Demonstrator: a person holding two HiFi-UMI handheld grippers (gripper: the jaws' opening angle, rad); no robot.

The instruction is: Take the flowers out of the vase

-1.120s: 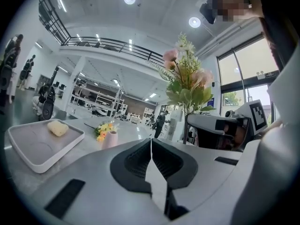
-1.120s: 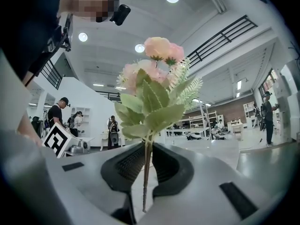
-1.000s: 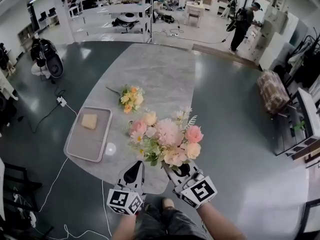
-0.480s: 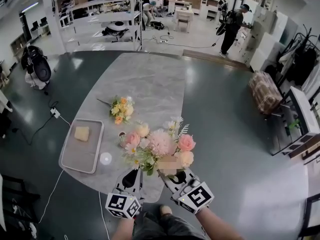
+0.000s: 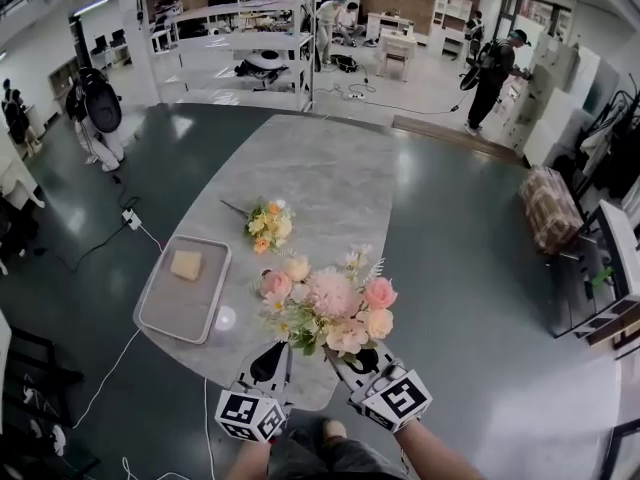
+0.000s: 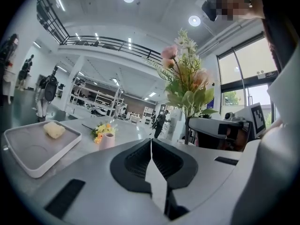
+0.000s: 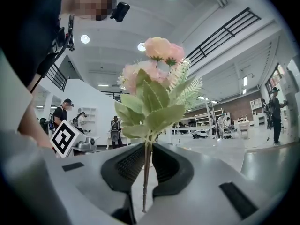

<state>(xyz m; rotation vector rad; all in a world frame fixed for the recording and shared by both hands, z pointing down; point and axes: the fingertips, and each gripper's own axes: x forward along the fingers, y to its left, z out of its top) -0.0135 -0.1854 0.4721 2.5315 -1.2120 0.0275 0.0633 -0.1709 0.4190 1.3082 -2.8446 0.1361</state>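
My right gripper [image 5: 347,356] is shut on the stem of a bouquet of pink and peach flowers [image 5: 330,303], held upright above the near end of the grey table [image 5: 320,168]. In the right gripper view the thin stem [image 7: 146,172] runs between the pads and the blooms [image 7: 154,93] rise above. The left gripper [image 5: 272,354] sits just left of it, shut and empty. A small pale pink vase [image 5: 222,318] stands empty by the tray; the left gripper view shows the vase [image 6: 107,140] ahead of the left gripper [image 6: 151,142], apart from it. A small yellow bouquet [image 5: 267,225] lies farther out.
A grey tray [image 5: 160,313] with a yellow sponge-like block [image 5: 186,264] lies at the table's left edge. Shelving [image 5: 230,38] and several people stand far behind. A cable [image 5: 110,358] runs over the floor on the left.
Both grippers have drifted slightly over the table's near end, the pink bouquet still in the right one. Nothing was taken or let go.
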